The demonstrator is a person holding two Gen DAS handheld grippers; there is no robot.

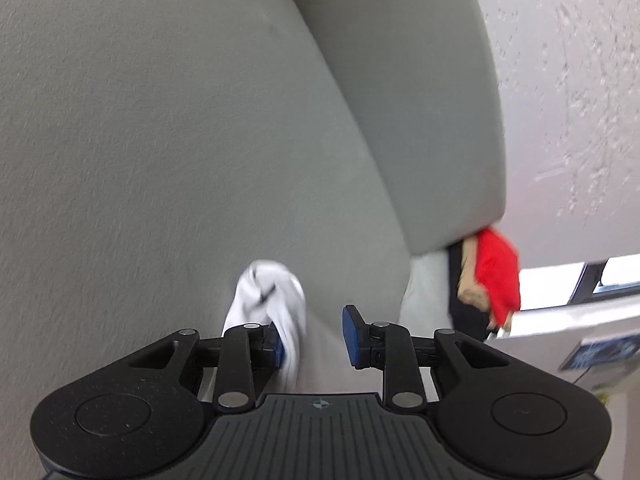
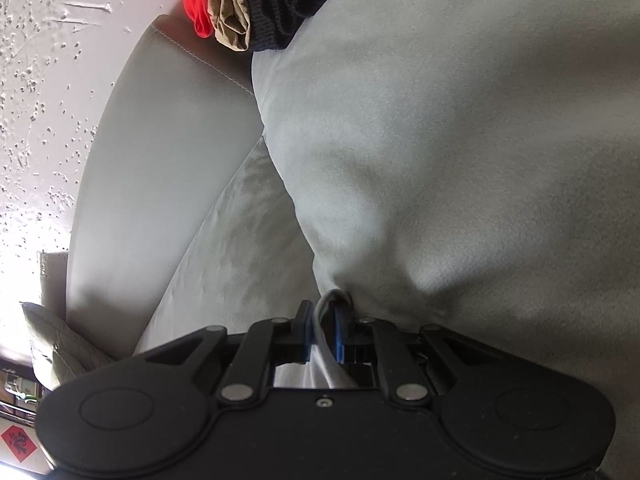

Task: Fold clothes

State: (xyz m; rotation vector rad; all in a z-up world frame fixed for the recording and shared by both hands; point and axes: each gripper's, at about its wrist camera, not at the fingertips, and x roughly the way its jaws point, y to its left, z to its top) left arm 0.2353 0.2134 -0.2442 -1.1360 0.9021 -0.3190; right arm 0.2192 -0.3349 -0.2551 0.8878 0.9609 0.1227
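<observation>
While the right gripper [image 2: 322,330] pinches a fold of pale grey cloth [image 2: 440,140] between jaws that are nearly pressed together, the left gripper [image 1: 314,336] has its jaws spread, with a gap showing between the two blue pads. A white sock [image 1: 272,300] hangs blurred against the inner face of the left-hand pad only; the other pad stands clear of it, so no grip on the sock is confirmed.

Location of the work: the grey cloth is draped over a grey sofa [image 2: 160,168], rising from the right jaws and filling most of the right wrist view. A heap of red, tan and black clothes [image 2: 248,4] sits at the far end of the sofa, well apart from both grippers.

Risks noted:
- The sock may slip or fall, since only one pad touches it.
- The right pinch holds a narrow bunch of cloth; a sharp pull could drag it free or crease the fold.
- Blur in the left view makes the sock's exact seating uncertain.
- Cloth and sofa are close in colour, so an edge could be misjudged.
</observation>
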